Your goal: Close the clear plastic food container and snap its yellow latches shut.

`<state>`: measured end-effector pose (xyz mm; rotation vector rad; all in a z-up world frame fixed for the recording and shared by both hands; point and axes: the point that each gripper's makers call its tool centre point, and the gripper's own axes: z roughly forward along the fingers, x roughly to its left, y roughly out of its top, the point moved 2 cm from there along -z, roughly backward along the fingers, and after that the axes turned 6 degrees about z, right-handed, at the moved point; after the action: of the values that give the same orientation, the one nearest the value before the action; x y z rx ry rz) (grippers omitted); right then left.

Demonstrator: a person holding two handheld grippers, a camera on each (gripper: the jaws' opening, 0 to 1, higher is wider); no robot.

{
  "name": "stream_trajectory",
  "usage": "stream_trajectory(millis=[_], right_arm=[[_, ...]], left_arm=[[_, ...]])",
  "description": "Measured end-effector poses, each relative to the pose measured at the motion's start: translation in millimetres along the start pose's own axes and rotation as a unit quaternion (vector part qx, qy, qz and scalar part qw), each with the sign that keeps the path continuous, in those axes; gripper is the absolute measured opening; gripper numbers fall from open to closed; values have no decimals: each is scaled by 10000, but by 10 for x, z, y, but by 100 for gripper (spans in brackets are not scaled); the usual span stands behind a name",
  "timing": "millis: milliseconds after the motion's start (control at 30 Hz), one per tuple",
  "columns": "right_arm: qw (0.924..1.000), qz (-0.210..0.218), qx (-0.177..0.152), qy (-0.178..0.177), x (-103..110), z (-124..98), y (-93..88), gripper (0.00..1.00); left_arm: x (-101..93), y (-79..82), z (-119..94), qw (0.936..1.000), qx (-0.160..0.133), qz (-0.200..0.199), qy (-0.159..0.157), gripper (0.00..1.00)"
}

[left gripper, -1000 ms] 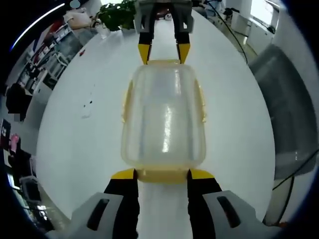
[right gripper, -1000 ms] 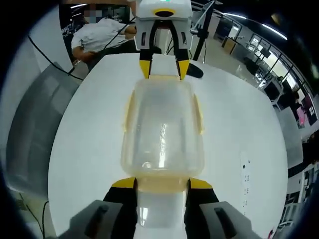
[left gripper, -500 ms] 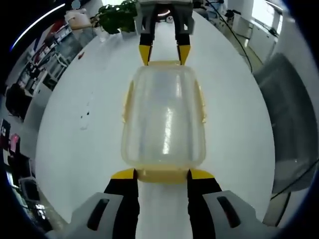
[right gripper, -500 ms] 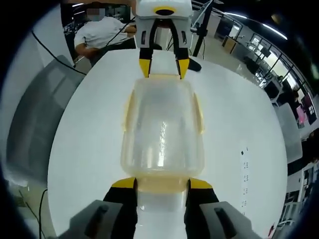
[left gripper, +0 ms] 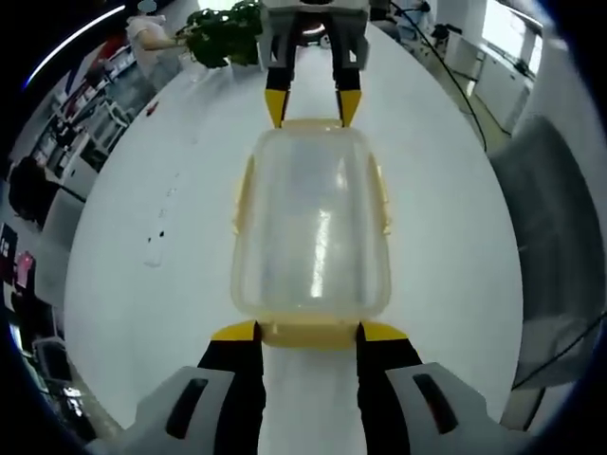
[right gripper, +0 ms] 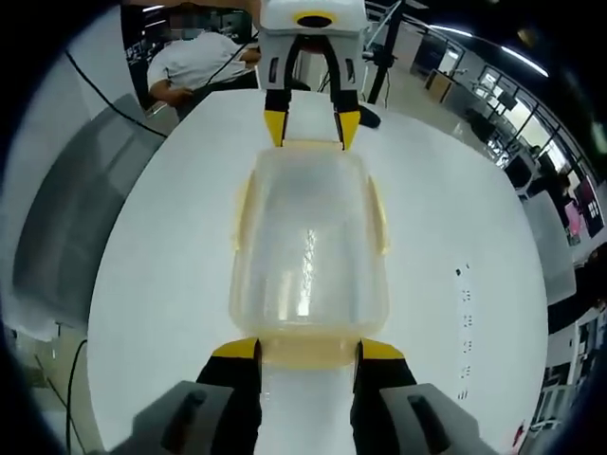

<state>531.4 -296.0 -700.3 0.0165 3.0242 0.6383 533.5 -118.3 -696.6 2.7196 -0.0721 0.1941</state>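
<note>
Clear food container (left gripper: 311,227), lid on, on white table (left gripper: 161,171), long axis between opposed left gripper (left gripper: 307,334) and right gripper (right gripper: 305,349) (equally near), spread jaws flanking, apparently touching, each yellow end latch (right gripper: 306,353).

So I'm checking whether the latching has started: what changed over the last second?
Only the background drifted, so container and grippers turned together over the white table. The clear container sits between the left gripper and right gripper as before, each with open jaws at an end latch. The side latches look unchanged.
</note>
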Motion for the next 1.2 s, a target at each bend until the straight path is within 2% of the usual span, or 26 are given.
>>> stream_trajectory(millis=[567,733,900,1200], right_arm=[[9999,-18,111,-5,-44,-134,-347,35],[9999,-17,133,37,-35,-150,-419,35],[9998,-26,157,73,-27,-126,-463,35],[9999,77,104,107,-78,-59,-433,35]], left_arm=[[32,361,136,10000,-20,52,-39,35],[7,422,182,10000,-20,28,-65,35],[-17,439,235,10000,4,-17,-90,35],[43,345,300,9999,107,-11,-70,35]])
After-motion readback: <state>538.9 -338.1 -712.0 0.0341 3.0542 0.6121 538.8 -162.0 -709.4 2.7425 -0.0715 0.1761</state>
